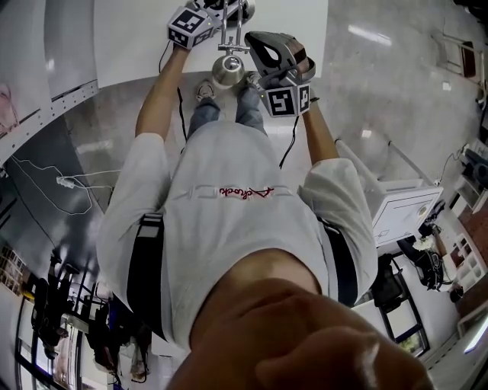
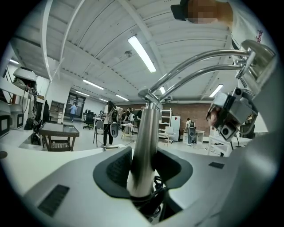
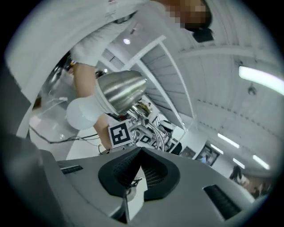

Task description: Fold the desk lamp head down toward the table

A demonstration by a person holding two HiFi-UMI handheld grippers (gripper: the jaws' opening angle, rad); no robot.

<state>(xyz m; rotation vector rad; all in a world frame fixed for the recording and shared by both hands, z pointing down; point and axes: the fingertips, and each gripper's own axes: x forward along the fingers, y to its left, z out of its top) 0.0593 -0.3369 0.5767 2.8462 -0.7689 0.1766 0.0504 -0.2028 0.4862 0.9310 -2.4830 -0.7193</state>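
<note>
- Head view: the left gripper [image 1: 221, 17] reaches to the far side, at the lamp's chrome arm rods [image 1: 233, 30]. The right gripper [image 1: 259, 46] sits just right of the metal lamp head [image 1: 227, 70]. The head hangs between the two grippers, near the edge of the white tabletop [image 1: 130, 38]. Whether the right gripper touches the head cannot be told here.
- Left gripper view: the left gripper [image 2: 144, 165] is clamped on the upright lamp post [image 2: 145, 133], with a dark pad pressing each side. The rods [image 2: 199, 66] climb from the joint at the post's top toward the upper right. This grip looks right for the job. Keep it firm and unmoving so the base neither slides nor tips while the head is pushed.
- Right gripper view: the right gripper [image 3: 140, 170] has its pads together with nothing between them. The lamp head [image 3: 120, 91] and its white bulb [image 3: 84, 113] lie ahead and up to the left, apart from the pads.
- The head is probably not folded yet. A good next move is to lay the closed jaws on the shade or the rods and press in a slow arc about the joint. Avoid the bulb and do not shove sideways.
</note>
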